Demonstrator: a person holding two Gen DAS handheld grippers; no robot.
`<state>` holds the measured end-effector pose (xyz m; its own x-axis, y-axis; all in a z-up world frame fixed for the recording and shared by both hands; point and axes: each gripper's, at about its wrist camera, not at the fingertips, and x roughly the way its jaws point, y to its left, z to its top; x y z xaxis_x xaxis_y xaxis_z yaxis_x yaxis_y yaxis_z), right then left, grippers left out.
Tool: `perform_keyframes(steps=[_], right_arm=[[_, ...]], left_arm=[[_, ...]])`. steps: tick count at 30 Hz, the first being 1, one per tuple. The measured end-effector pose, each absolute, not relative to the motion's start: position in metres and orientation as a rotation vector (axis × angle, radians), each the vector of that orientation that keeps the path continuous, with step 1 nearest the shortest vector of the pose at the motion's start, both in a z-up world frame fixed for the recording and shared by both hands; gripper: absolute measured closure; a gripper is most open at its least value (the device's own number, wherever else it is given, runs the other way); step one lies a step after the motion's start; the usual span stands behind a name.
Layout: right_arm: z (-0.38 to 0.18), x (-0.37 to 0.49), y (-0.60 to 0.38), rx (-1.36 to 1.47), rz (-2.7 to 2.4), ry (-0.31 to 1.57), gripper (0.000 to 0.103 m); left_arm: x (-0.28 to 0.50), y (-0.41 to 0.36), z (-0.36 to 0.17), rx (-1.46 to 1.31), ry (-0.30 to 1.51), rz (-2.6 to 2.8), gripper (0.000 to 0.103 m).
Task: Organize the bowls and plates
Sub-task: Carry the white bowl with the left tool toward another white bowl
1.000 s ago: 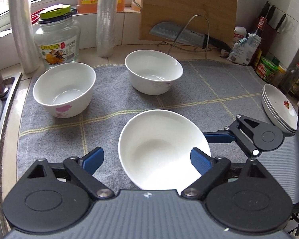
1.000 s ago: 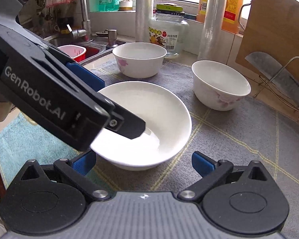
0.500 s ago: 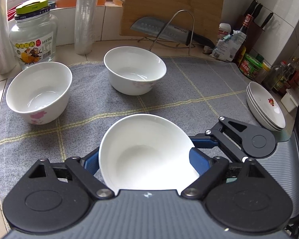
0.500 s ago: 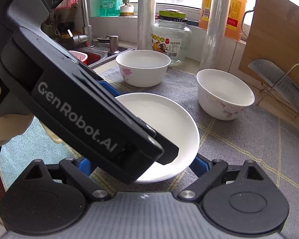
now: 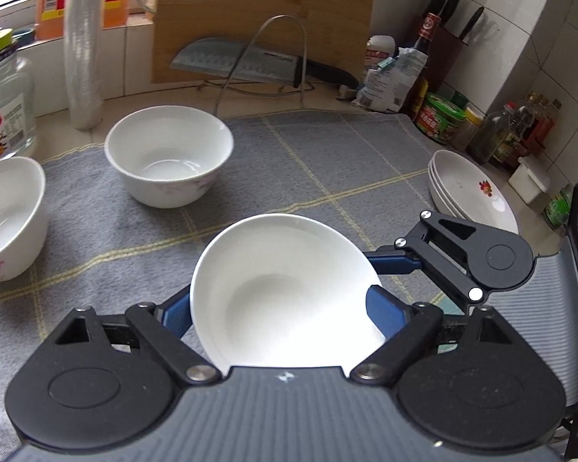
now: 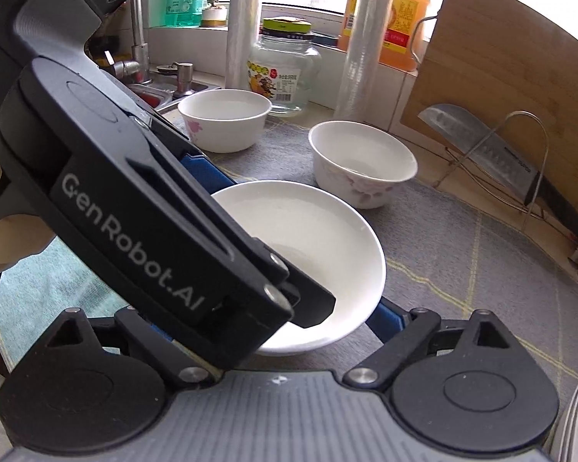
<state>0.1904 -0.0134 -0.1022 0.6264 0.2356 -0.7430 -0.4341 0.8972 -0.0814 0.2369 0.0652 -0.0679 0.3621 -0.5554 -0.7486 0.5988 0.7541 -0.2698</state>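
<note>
A plain white shallow bowl (image 5: 285,300) is tilted above the grey mat (image 5: 327,154), and both grippers hold it. My left gripper (image 5: 279,312) is shut on it, a blue pad against each side of the rim. One of the right gripper's fingers (image 5: 393,261) meets the rim from the right. In the right wrist view my right gripper (image 6: 277,319) is closed around the same bowl (image 6: 308,231); its left pad is hidden behind the left gripper's body. Two deep flowered bowls (image 5: 165,158) (image 5: 4,215) stand on the mat. A stack of plates (image 5: 470,192) rests at the right.
Behind the mat are a glass jar (image 6: 285,73), two film rolls (image 5: 83,46), a cutting board (image 5: 262,15) and a cleaver on a wire rack (image 5: 235,63). Bottles and jars (image 5: 443,119) crowd the right corner. A sink with a tap (image 6: 142,61) lies at the left.
The right gripper's jaws narrowed from wide open onto the white bowl. The left gripper shifted so the bowl sits centred between its pads, and its view swung to the right.
</note>
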Motion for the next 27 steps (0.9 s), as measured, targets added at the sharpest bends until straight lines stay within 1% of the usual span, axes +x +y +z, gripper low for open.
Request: perform_keyframes(steps=[13,20,27], right_arm=[[-0.106,0.177,-0.083,-0.236,0.237,0.849,0.007],[-0.11,0.176,-0.1,-0.216,0.207,0.864,0.007],[-0.113,0.181,-0.099,-0.207,0.212,0.868,0.007]], left_arm=[[0.236,-0.016,-0.078,0.111,0.944,-0.904,0.013],[0.24,-0.034,-0.083,0.117,0.954,-0.92,0.013],[0.247,-0.033,-0.087,0.107,0.966,-0.906,0.013]])
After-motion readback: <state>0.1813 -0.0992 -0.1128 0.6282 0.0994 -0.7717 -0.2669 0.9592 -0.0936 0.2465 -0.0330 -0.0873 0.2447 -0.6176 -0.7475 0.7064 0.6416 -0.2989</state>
